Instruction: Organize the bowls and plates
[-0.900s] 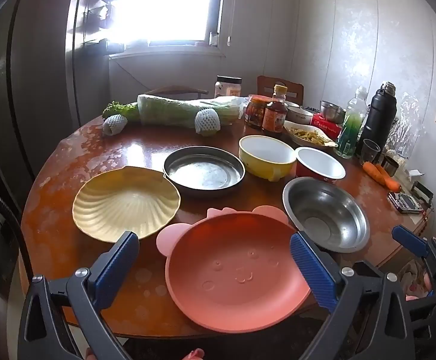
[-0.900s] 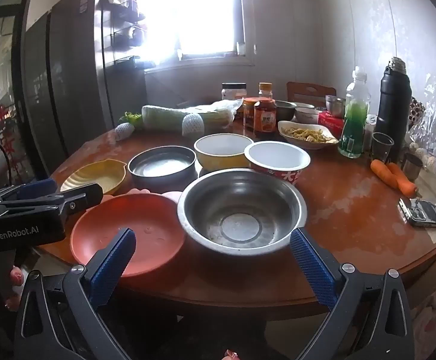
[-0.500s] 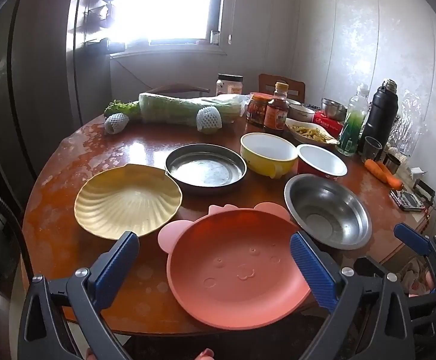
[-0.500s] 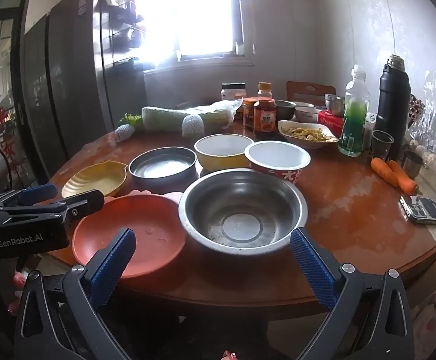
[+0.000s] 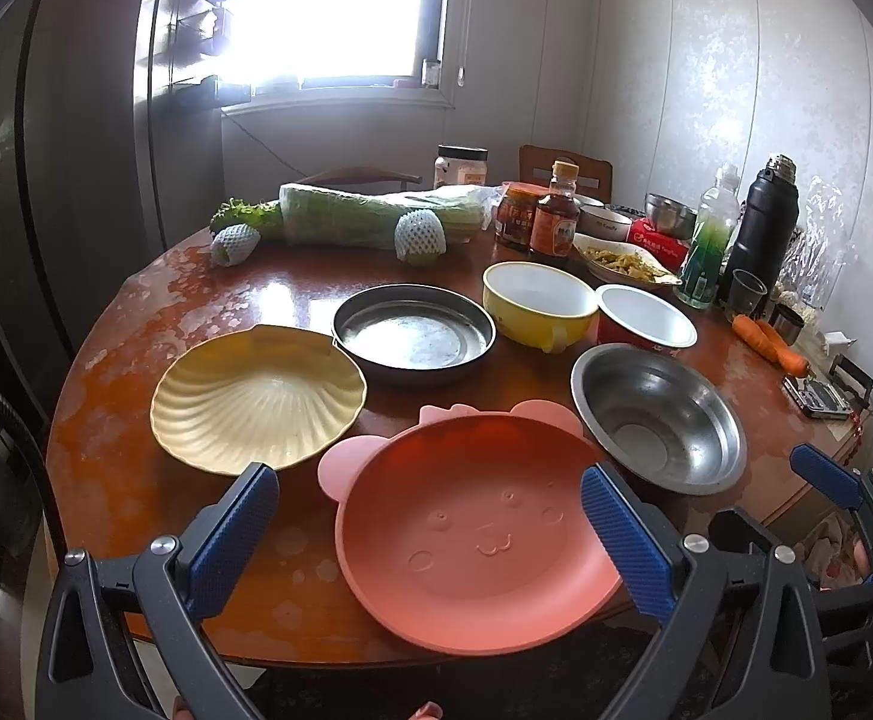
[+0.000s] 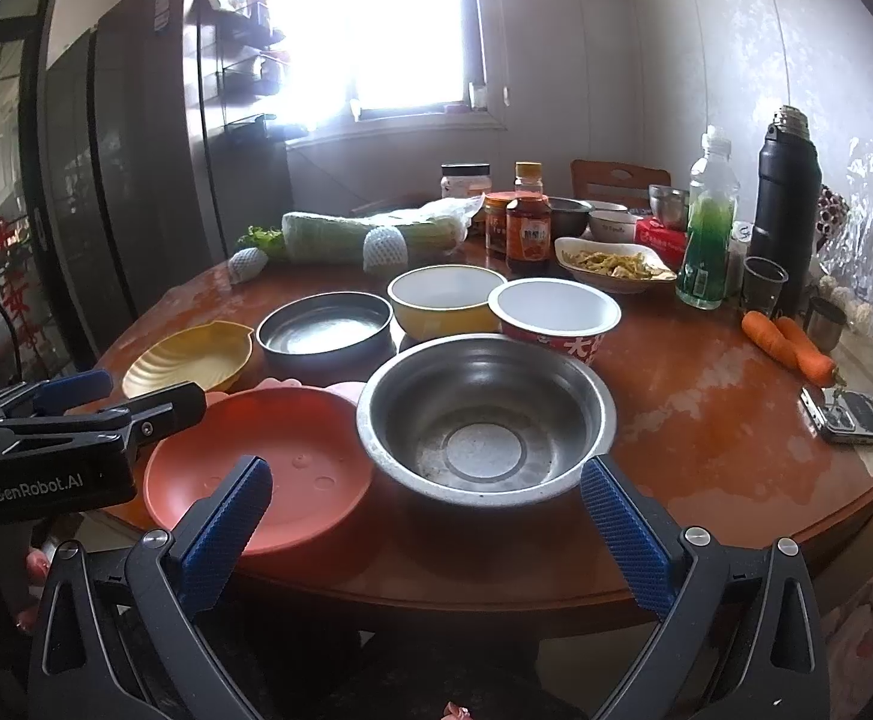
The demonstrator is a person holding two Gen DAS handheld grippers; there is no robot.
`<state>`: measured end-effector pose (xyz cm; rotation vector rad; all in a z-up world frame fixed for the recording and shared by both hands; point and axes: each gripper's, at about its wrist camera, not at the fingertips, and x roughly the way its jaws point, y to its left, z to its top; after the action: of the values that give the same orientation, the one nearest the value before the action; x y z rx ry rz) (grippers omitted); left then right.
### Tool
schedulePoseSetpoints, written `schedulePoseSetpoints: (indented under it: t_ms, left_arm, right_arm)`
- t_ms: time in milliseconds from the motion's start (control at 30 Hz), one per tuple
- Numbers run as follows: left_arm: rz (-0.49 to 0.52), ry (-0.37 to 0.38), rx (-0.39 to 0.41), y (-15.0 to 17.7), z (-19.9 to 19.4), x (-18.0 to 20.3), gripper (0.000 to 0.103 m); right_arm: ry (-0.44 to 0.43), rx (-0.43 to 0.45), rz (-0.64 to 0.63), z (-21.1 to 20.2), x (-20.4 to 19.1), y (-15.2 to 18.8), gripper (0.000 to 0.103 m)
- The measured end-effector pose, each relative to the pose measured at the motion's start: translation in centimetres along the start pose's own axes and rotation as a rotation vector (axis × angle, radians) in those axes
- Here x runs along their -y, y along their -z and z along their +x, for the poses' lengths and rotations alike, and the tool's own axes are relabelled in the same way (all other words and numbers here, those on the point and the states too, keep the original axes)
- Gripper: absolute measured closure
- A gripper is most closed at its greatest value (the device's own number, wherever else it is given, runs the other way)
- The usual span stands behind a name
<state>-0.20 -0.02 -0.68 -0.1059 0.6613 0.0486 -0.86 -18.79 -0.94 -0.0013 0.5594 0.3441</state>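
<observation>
Edged slightly forward toward tabletop [image 5: 136, 480]. Left gripper [image 5: 430, 534] wide, empty, straddling pink plate [image 5: 472, 540]; right gripper [image 6: 424, 531] wide before steel bowl [image 6: 484, 420]. Best gripped by rims, stacking shell plate [image 5: 256, 396] behind.

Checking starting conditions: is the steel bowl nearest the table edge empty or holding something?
Empty. The steel bowl sits upright, its bare bottom visible in both wrist views, with nothing inside.
</observation>
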Motion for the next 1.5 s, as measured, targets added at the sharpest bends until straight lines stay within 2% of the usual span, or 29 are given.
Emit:
schedulePoseSetpoints:
  t_ms: [1167,1500]
  left_arm:
    - [0.009,-0.016,-0.008,0.00,-0.27,0.15,0.001]
    - [-0.003,-0.016,-0.019,-0.19,0.00,-0.68,0.001]
  right_arm:
    - [0.017,0.001,-0.005,0.14,0.01,0.18,0.000]
    - [0.024,0.007,0.005,0.49,-0.29,-0.65,0.000]
